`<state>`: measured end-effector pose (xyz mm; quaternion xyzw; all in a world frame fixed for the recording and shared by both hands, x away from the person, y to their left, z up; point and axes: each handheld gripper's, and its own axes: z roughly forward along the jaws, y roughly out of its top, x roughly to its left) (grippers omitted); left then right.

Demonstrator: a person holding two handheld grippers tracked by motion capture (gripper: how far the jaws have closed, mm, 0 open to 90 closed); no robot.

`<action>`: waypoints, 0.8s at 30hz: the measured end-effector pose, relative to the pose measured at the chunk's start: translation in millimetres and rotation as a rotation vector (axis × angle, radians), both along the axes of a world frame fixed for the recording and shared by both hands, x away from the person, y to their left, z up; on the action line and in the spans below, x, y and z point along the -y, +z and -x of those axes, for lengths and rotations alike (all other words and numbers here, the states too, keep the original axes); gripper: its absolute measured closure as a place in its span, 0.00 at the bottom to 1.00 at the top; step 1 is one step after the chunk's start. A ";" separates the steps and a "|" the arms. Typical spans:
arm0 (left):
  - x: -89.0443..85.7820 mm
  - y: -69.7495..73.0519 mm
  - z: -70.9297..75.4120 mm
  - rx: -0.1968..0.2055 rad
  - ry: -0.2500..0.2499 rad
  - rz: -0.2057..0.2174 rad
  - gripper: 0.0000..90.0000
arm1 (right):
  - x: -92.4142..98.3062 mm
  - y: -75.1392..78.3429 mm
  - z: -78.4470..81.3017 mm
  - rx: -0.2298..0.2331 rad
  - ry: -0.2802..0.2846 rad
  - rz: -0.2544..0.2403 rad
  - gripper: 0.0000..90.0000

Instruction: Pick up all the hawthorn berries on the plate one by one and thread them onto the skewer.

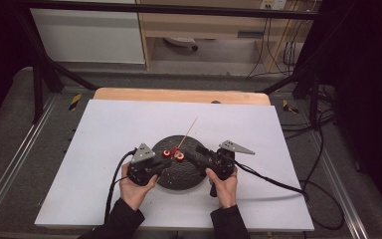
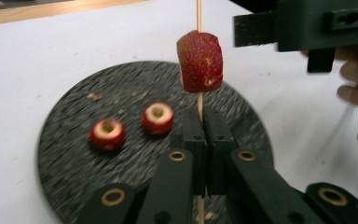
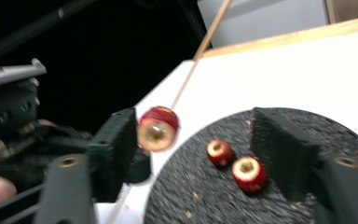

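Black jaws of the left gripper (image 2: 200,140) are pressed together on a thin wooden skewer (image 2: 198,11), pinching it near its lower end so that it stands up and away from the hand. One red strawberry piece (image 2: 199,61) is threaded on the skewer just above those jaws. The right gripper (image 3: 205,154) has its jaws spread, with nothing between the pads; the threaded piece sits just beside its left jaw, apart from it as far as I can tell.

Below both grippers lies a round dark plate (image 2: 65,140), and on it two more strawberry pieces (image 2: 107,134) lie near each other, cut faces up.

My reading is that the threading is under way: one piece on, two to go. Next, the right gripper should drop to the plate, close gently on a piece without crushing it, and line up its hollow centre with the skewer tip.

No brand, label or writing can be read.
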<state>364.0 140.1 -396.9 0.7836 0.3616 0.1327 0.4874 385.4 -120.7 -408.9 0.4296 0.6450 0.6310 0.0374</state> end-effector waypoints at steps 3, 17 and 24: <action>-13.0 -1.8 3.7 0.002 0.006 -0.013 0.98 | 2.5 0.1 -1.7 -0.005 0.016 0.062 0.23; -59.6 -12.5 20.9 -0.018 0.015 -0.055 0.98 | 13.1 3.0 -10.1 -0.082 0.121 0.316 0.05; -76.0 -20.4 27.7 -0.025 0.017 -0.064 0.98 | 14.9 4.9 -19.7 -0.112 0.127 0.389 0.02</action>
